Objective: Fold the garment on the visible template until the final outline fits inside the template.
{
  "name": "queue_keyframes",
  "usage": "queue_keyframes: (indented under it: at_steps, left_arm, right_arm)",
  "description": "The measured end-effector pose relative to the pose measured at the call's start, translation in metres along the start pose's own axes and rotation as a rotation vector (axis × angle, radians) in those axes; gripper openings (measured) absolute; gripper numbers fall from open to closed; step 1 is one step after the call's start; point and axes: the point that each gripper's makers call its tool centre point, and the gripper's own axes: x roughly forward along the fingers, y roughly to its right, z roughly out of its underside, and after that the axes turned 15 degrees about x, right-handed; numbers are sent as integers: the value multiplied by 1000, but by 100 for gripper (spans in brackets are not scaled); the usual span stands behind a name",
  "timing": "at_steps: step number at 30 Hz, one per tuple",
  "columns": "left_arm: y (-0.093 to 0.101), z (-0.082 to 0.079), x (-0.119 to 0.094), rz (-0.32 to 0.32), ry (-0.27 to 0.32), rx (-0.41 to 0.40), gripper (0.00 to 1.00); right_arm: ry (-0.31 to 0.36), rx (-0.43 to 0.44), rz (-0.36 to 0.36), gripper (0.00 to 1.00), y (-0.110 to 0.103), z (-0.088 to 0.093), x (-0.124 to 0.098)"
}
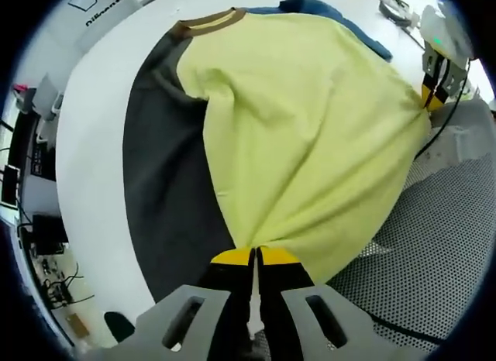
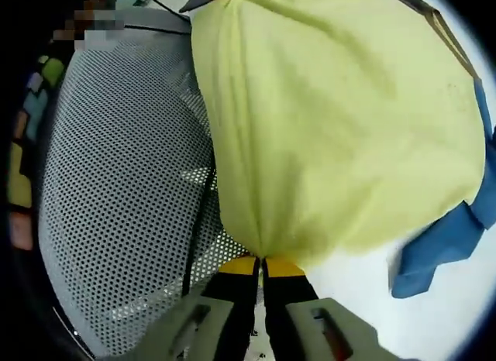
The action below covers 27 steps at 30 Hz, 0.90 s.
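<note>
White tabletop (image 1: 93,144) underneath it all, and spread over it is the garment (image 1: 310,128), a tee with a pale yellow body, a dark grey sleeve (image 1: 167,183) and a brownish collar band (image 1: 209,22). It's lifted along one edge, so the yellow fabric stretches taut between the two tools and sags back down toward the table. Left gripper (image 1: 255,256) has its yellow-tipped jaws clamped tight on a bunched corner of the yellow cloth, right at the bottom of the left gripper view. Right gripper (image 2: 261,264) is doing the same on the other corner, jaws pinched together with the fabric gathered into them; you can also spot it at the far right in the left gripper view, cloth pulled to a point there. A blue piece of cloth (image 2: 442,245) pokes out from under the yellow body, lying on the table. Beside the table edge there's a grey perforated mesh surface (image 2: 116,183) with a black cable (image 1: 442,128) running over it. Can't make out any template outline.
</note>
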Motion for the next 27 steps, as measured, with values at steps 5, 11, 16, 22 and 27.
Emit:
queue_keyframes:
  at_steps: [5,11,16,22,27]
  left_arm:
    - [1,-16,-11,39,165,-54,2]
    - [-11,-45,-31,21,350,-130,16]
    - [-28,-62,-36,-69,416,-107,17]
    - [-48,-77,-35,-145,478,-166,15]
    - [-62,-87,-28,-194,497,-188,15]
  right_arm:
    - [244,62,4,12,8,-28,-32]
    - [443,160,98,25,35,-55,-70]
    - [542,190,200,32,60,-71,-86]
    - [637,272,247,28,82,-82,-94]
    - [654,288,267,27,95,-85,-93]
